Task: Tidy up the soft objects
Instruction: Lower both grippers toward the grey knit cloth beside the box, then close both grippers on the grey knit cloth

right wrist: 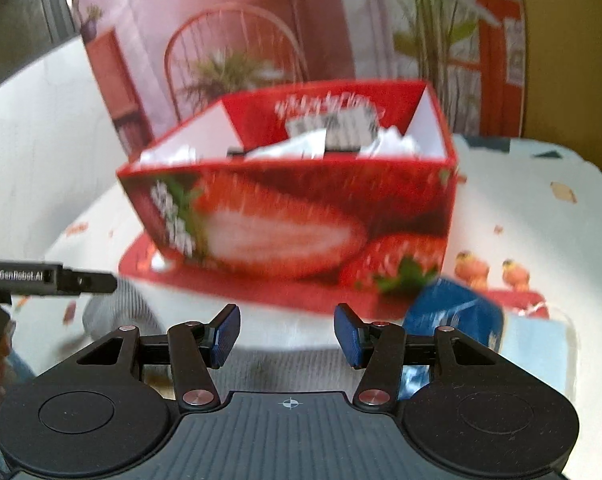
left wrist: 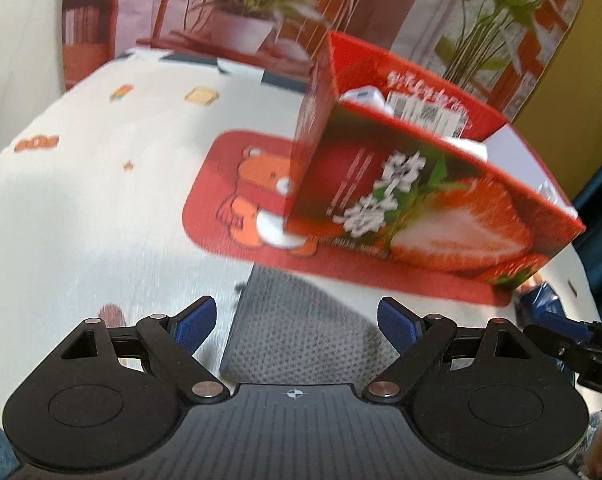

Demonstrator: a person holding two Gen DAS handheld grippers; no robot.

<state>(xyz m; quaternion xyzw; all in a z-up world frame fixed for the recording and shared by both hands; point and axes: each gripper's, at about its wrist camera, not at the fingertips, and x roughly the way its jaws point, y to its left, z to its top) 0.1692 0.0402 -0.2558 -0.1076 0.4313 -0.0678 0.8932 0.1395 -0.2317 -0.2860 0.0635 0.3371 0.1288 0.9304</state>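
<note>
I judge the step as approach to pick-up. My left gripper (left wrist: 297, 322) hangs with jaws spread wide above the grey knitted cloth (left wrist: 297, 332) at the tablecloth's (left wrist: 81, 208) near edge. My right gripper (right wrist: 285, 334) is partly spread, pinching nothing. Next move: lower, pinch the cloth, lift clear. The strawberry box (right wrist: 301, 220), on its red mat (left wrist: 221, 184), holds white items. A blue packet (right wrist: 457, 312) crowds the right side.

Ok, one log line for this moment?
left claw open over grey cloth | right claw open | strawberry box ahead
</note>
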